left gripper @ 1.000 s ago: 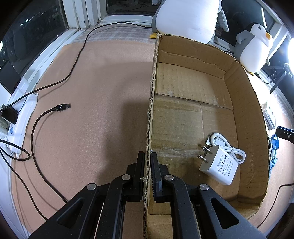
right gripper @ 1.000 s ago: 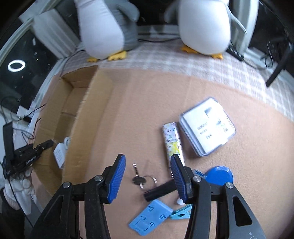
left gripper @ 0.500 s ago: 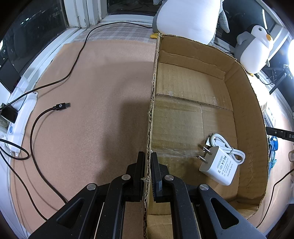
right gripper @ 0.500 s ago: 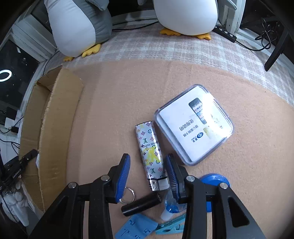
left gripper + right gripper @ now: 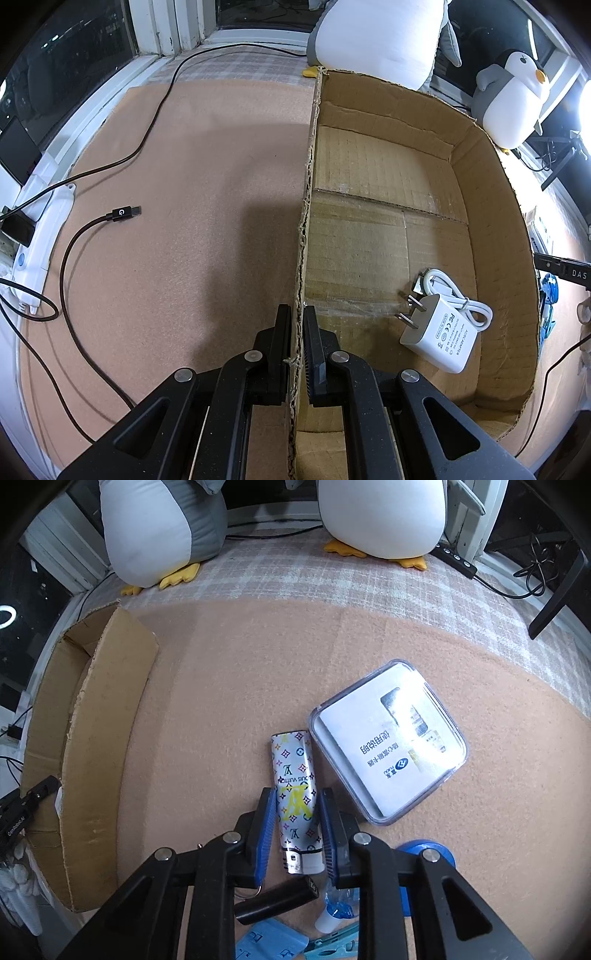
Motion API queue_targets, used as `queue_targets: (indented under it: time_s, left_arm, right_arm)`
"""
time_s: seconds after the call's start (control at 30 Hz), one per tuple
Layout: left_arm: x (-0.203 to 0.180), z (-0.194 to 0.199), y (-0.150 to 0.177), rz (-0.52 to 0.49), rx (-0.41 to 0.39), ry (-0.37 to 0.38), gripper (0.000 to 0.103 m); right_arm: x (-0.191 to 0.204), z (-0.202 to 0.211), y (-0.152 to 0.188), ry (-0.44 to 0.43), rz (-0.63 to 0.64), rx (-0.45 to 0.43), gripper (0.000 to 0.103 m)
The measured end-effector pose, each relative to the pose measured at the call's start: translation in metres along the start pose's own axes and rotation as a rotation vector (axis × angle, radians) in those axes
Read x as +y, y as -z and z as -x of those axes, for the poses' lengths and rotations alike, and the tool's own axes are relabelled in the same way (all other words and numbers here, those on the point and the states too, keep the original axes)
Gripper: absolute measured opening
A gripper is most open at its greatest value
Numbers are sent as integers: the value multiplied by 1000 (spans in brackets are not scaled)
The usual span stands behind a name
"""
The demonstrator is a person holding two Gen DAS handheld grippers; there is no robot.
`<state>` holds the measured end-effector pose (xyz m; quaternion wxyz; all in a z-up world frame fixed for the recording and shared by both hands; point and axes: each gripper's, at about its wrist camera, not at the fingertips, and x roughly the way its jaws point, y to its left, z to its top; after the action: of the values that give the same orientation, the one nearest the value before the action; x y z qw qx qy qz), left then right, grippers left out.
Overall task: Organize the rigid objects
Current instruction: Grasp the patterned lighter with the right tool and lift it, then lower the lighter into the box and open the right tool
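Note:
My left gripper (image 5: 297,321) is shut on the near left wall of the cardboard box (image 5: 306,206). A white charger with its cable (image 5: 439,338) lies inside the box. In the right wrist view, my right gripper (image 5: 297,805) straddles a patterned lighter (image 5: 295,794) lying on the tan mat; its blue pads (image 5: 266,827) sit close on either side, and I cannot tell whether they touch it. The box's outer wall (image 5: 99,753) stands at the left.
A clear plastic case (image 5: 388,742) lies right of the lighter. A black cylinder (image 5: 277,899), blue clips (image 5: 271,943) and a blue disc (image 5: 424,853) lie near my right gripper. Plush penguins (image 5: 162,524) stand at the back. Black cables (image 5: 92,229) and a power strip (image 5: 40,243) lie left of the box.
My right gripper has moved forward from over the keys to the lighter and narrowed around it. My left gripper has kept its hold on the box wall.

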<state>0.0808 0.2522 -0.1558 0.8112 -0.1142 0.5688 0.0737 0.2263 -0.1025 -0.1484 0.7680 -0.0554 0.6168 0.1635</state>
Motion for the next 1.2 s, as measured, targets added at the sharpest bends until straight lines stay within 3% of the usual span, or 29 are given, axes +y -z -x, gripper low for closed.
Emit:
queue_targets:
  time_s: [0.47,0.8,1.2]
  left_arm:
    - [0,0,0,1,-1,1,6]
    - [-2,0,-2,-2,-2,-2,6]
    - [-1,-1,-2,-2,-4,3,6]
  right_arm:
    - [31,43,10,-38,70,-88,21]
    - [108,71,4,-114,194,-162,21]
    - [182,55,-5,-125,309,-166,21]
